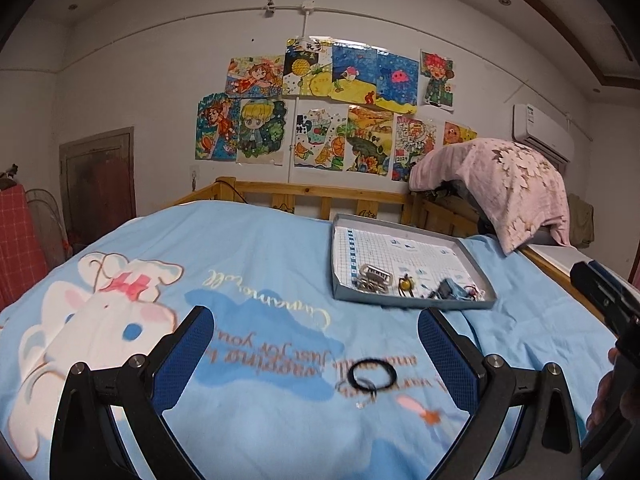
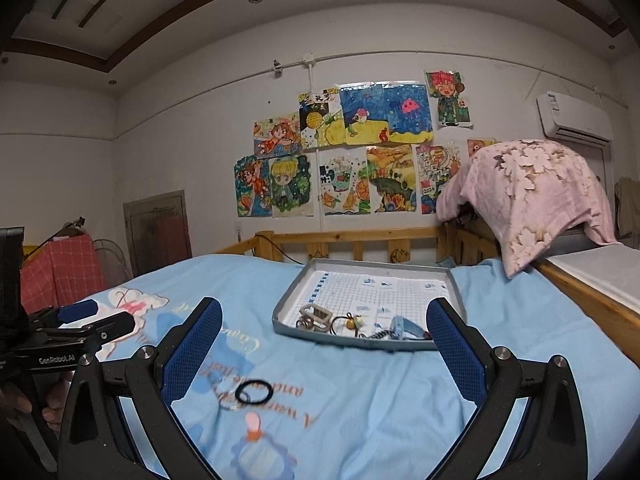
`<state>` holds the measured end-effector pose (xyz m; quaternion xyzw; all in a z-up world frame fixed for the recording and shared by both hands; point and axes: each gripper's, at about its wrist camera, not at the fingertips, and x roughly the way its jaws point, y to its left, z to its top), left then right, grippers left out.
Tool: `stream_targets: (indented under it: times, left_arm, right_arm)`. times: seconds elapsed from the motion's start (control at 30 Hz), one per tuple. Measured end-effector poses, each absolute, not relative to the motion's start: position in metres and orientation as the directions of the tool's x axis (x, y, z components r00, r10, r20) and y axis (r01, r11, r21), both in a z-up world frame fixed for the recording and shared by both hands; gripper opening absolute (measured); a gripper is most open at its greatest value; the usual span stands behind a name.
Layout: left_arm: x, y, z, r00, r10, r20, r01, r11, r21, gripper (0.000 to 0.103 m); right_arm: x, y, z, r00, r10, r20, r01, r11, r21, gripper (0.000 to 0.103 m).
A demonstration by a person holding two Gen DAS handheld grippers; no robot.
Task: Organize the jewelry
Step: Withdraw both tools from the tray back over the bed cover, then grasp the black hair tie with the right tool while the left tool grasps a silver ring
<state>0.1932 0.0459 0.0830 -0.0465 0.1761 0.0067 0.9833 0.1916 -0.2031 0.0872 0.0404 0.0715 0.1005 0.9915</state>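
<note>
A black ring (image 1: 372,375) (image 2: 254,391) lies on the blue bedsheet, overlapping a thin metal ring (image 1: 363,389). Behind it sits a shallow grey tray (image 1: 472,258) (image 2: 286,300) holding a metal buckle piece (image 1: 373,277) (image 2: 314,316), a yellow bead charm (image 1: 407,282) (image 2: 352,323) and a blue item (image 1: 450,291) (image 2: 404,328). My left gripper (image 1: 316,320) is open above the sheet, the black ring lying low between its fingers. My right gripper (image 2: 324,312) is open too, with nothing held. Each gripper shows at the edge of the other's view.
A wooden bed rail (image 1: 312,194) (image 2: 352,240) runs behind the tray. A pink flowered cloth (image 1: 504,184) (image 2: 536,192) drapes over something at the right. Drawings cover the wall. A person's hand (image 2: 24,400) holds the left gripper's handle.
</note>
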Motion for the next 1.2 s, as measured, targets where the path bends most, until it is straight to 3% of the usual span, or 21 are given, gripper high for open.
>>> stream_targets:
  times: [0.4, 0.53, 0.63, 0.77, 0.83, 1.0, 1.2]
  left_arm:
    - [0.255, 0.059, 0.058, 0.926, 0.028, -0.376, -0.073, 0.992, -0.106, 0.103]
    - [0.272, 0.060, 0.042, 0.907, 0.010, -0.421, -0.044, 0.997, -0.071, 0.102]
    - [0.281, 0.056, 0.027, 0.889, -0.013, -0.458, 0.005, 1.000, -0.019, 0.088]
    - [0.292, 0.057, 0.010, 0.848, -0.099, -0.520, 0.085, 0.995, -0.050, 0.080]
    - [0.297, 0.059, 0.004, 0.824, -0.154, -0.545, 0.128, 0.988, -0.085, 0.074]
    - [0.300, 0.052, -0.011, 0.764, -0.231, -0.602, 0.213, 0.972, -0.103, 0.050]
    - [0.301, 0.038, -0.025, 0.703, -0.266, -0.660, 0.287, 0.955, -0.079, 0.034]
  right_arm:
    - [0.269, -0.179, 0.053, 0.949, 0.240, -0.205, -0.222, 0.969, 0.110, 0.100]
    - [0.289, -0.170, 0.037, 0.929, 0.266, -0.259, -0.247, 0.964, 0.102, 0.100]
    - [0.301, -0.165, 0.024, 0.908, 0.286, -0.305, -0.272, 0.958, 0.090, 0.099]
    - [0.313, -0.158, 0.006, 0.867, 0.336, -0.369, -0.321, 0.941, 0.105, 0.073]
    - [0.317, -0.157, -0.002, 0.844, 0.366, -0.393, -0.348, 0.930, 0.119, 0.070]
    - [0.327, -0.148, -0.018, 0.790, 0.423, -0.444, -0.409, 0.903, 0.132, 0.051]
    - [0.328, -0.135, -0.030, 0.741, 0.469, -0.481, -0.474, 0.872, 0.120, 0.036]
